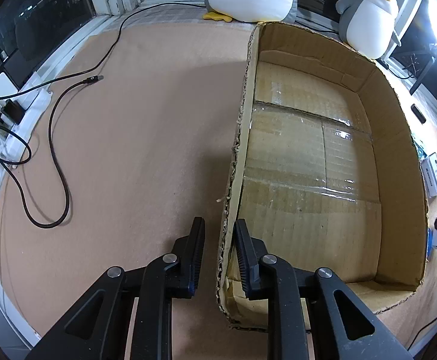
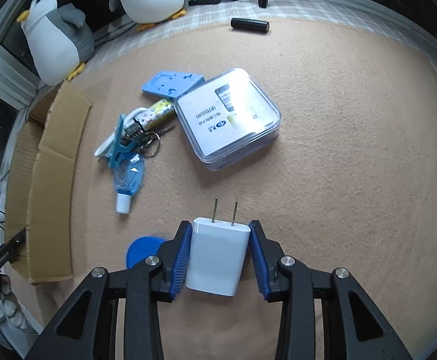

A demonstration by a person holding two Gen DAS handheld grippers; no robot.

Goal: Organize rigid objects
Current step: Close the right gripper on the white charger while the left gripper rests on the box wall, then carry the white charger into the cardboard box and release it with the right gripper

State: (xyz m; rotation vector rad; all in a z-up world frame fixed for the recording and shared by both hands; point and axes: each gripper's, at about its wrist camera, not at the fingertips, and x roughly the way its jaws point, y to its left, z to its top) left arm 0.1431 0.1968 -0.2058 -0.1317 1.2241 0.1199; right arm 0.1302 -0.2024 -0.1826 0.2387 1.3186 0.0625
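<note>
A: Charger sits between the right gripper fingers, pads touching both flanks; prongs point forward past the fingertips, long axis along them.

B: Progress? Cardboard box shows nothing inside; clutter lies ahead. Left gripper straddles the box wall, fingers narrow, not visibly clamped.

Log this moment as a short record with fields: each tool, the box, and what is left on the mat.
left tool: straddling the cardboard box's near wall, not visibly clamped
right tool: pads against the white charger, prongs forward
cardboard box: open top, nothing visible inside
left on mat: clear plastic case, blue sanitizer bottle, keys, black cylinder
</note>
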